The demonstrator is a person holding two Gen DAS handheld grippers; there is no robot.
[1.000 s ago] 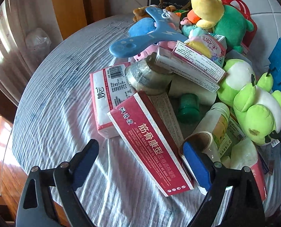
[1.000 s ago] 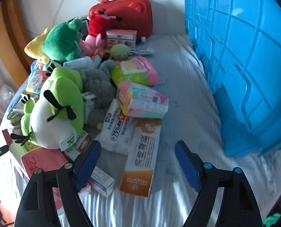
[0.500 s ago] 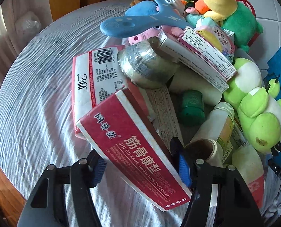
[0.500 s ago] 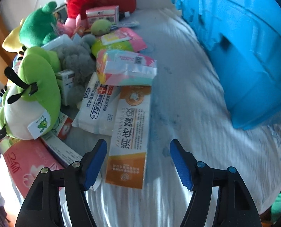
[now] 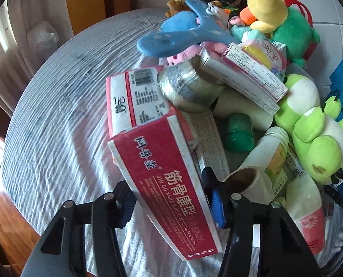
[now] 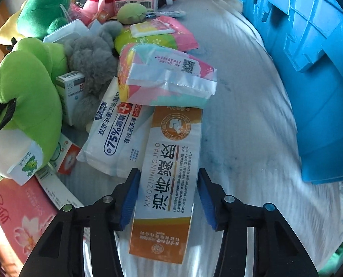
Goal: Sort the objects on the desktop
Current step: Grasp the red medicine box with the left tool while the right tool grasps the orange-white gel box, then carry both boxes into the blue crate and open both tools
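Pick-up step: left gripper [image 5: 170, 202] closing around long red-and-white cardboard box [image 5: 169, 180]; right gripper [image 6: 168, 198] closing around long orange-and-white carton [image 6: 166, 184]; pad contact unclear. Next: firm clamp, lift toward blue plastic crate [image 6: 310, 69].

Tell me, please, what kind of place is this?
Probably a room in a home: a cloth-covered table piled with plush toys and medicine boxes, a blue plastic crate beside them, and a curtain.
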